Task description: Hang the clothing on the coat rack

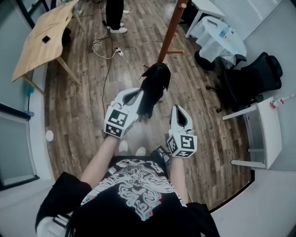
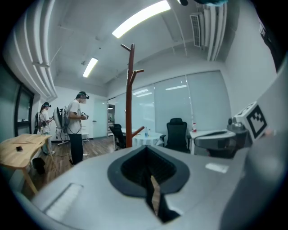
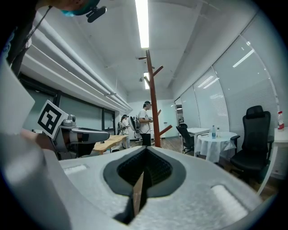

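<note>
A black garment point(image 1: 154, 88) hangs bunched in the air at the tip of my left gripper point(image 1: 138, 96), which looks shut on its edge. In the left gripper view the jaws point(image 2: 152, 179) are pressed together and no cloth shows between them. My right gripper point(image 1: 178, 112) is level with it to the right, shut and empty, as its own view point(image 3: 140, 179) confirms. The brown wooden coat rack point(image 1: 170, 32) stands on the floor just beyond the garment. Its pole and pegs point(image 2: 130, 99) rise ahead of both grippers point(image 3: 153, 103).
A wooden table point(image 1: 45, 36) stands at the far left, with cables point(image 1: 107, 46) on the floor beside it. A person point(image 1: 114, 14) stands at the back. A round white-clothed table point(image 1: 221, 39), a black office chair point(image 1: 253, 77) and a white desk point(image 1: 268, 127) fill the right side.
</note>
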`<state>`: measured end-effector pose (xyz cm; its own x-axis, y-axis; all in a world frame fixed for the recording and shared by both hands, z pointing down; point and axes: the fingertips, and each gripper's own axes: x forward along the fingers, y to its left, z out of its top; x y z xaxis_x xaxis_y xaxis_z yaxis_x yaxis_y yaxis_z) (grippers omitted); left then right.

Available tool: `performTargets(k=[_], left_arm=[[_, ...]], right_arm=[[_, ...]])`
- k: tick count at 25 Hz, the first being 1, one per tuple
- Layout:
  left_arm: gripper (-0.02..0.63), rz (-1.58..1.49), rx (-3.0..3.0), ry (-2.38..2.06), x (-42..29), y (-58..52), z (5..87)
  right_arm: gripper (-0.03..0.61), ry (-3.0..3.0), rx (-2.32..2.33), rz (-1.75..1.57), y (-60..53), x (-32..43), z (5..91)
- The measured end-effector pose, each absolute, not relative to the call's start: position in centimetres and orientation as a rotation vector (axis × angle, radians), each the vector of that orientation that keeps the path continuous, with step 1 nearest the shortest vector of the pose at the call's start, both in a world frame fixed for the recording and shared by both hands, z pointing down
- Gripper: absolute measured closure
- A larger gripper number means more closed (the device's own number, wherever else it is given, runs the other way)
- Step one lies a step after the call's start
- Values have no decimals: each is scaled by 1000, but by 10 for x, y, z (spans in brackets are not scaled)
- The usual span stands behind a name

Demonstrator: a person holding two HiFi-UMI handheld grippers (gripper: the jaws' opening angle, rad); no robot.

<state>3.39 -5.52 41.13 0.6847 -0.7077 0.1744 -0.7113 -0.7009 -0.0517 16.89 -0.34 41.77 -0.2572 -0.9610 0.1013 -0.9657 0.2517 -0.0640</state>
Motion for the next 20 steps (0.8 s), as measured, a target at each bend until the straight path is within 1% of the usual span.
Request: performTargets(k=[20], left_arm=[[624, 310, 2837, -1264, 25, -67, 420]], right_arm=[[580, -2460, 1882, 162, -14, 168, 421]])
